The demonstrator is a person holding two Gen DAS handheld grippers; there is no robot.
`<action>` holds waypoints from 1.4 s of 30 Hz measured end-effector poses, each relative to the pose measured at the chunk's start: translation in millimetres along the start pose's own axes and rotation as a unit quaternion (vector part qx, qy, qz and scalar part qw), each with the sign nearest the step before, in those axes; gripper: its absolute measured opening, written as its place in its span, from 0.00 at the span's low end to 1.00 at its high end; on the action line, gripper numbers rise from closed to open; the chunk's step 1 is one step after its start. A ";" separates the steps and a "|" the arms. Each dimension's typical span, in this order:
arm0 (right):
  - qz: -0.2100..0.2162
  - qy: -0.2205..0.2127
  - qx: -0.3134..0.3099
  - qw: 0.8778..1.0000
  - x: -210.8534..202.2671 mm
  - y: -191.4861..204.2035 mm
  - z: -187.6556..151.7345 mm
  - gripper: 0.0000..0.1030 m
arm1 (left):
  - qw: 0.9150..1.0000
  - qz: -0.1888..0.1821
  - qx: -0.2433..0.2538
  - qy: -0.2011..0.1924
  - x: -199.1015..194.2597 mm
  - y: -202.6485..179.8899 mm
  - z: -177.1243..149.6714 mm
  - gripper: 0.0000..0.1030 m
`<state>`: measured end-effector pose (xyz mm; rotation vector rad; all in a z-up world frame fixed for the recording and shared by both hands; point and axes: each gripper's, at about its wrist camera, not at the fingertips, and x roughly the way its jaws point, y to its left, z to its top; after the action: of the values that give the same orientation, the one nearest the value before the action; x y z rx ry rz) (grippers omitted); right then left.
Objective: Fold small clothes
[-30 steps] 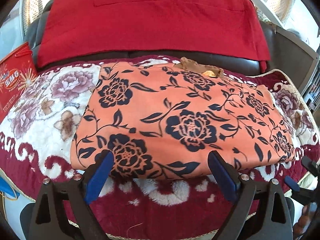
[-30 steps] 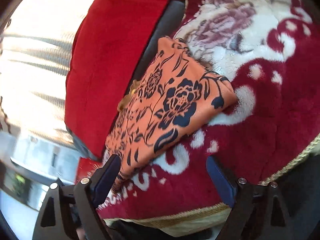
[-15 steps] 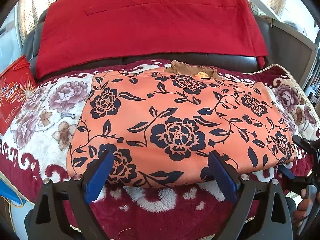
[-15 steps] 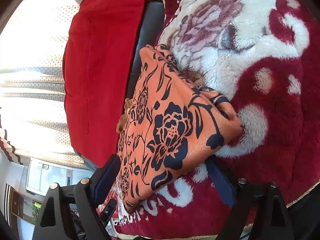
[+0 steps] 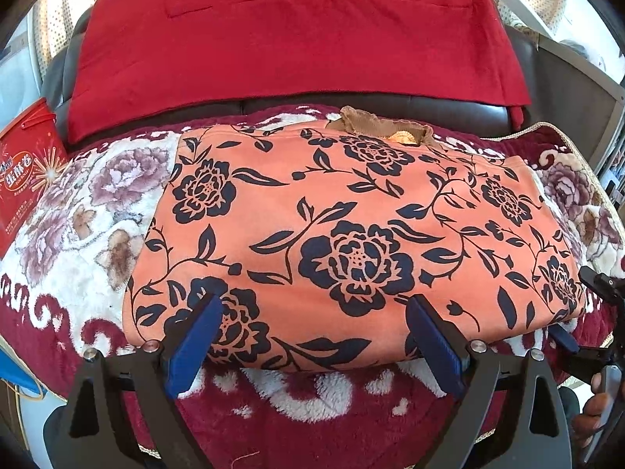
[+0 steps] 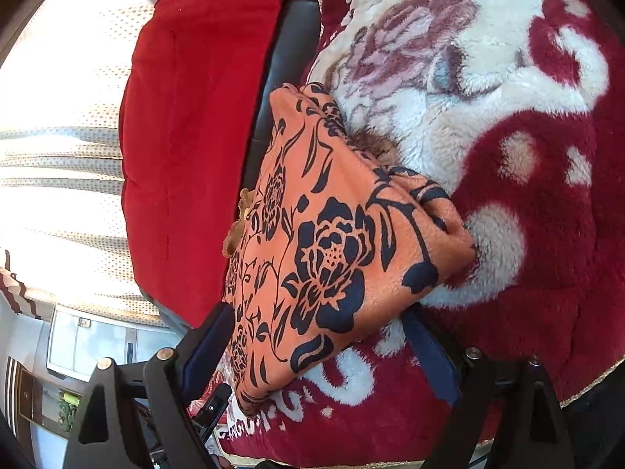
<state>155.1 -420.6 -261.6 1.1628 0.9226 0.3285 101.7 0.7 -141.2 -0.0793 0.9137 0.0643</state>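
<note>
Left edge of the left view: a red printed carton point(image 5: 27, 172) is standing beside the sofa, bearing white Chinese characters and a firework burst; I am not managing to read the small print.

Moving right: the orange velvety garment with dark navy flower print point(image 5: 351, 242) is lying folded into a thick rectangle on the plush maroon-and-cream floral blanket point(image 5: 78, 234) covering the sofa seat, its brown collar point(image 5: 375, 127) at the far edge, towards the red cloth draped over the dark backrest point(image 5: 293, 39).

My left tongs point(image 5: 312, 336) are standing apart, both blue pads hovering over the near folded edge, nothing clamped.

Right end: my right tongs point(image 6: 316, 344) are also gaping wide and turned on their side, with the garment's near right corner lying between the pads; neither pad appears to be pressing the cloth.

Handling judgement: the fabric is looking soft, limp and fairly bulky, light, not fragile. The plush nap is probably giving good friction, so slipping is unlikely, but layers may separate. I am judging the best hold to be through all layers at the near corners, one per tongs.
</note>
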 end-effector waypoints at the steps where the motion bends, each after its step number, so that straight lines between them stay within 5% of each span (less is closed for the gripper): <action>1: 0.000 -0.001 0.000 1.000 -0.4 0.2 -0.4 0.87 | 1.000 0.000 -0.001 0.001 0.4 0.0 0.2 0.93; 21: -0.003 0.003 0.009 1.000 -2.5 0.6 -0.4 0.87 | 1.000 0.003 -0.002 0.009 4.8 0.4 2.5 0.93; 28: -0.022 -0.004 -0.031 0.999 -1.3 23.5 7.2 0.87 | 1.000 0.002 0.000 0.002 6.7 -2.8 14.1 0.93; 31: -0.031 0.001 -0.014 0.999 3.6 12.9 8.9 0.83 | 1.000 -0.001 0.003 0.003 9.0 -6.1 16.2 0.93; 35: -0.037 -0.018 -0.051 0.998 -4.8 27.8 8.7 0.64 | 1.000 0.002 0.010 0.001 10.9 -9.5 17.9 0.93; 42: -0.048 0.002 -0.031 0.998 4.5 11.7 12.9 0.65 | 1.000 0.000 0.008 0.001 16.6 -14.1 23.5 0.93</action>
<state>170.4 -421.3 -252.0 1.0582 0.9611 0.2794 131.6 -10.7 -139.5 -0.0644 0.9153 0.0557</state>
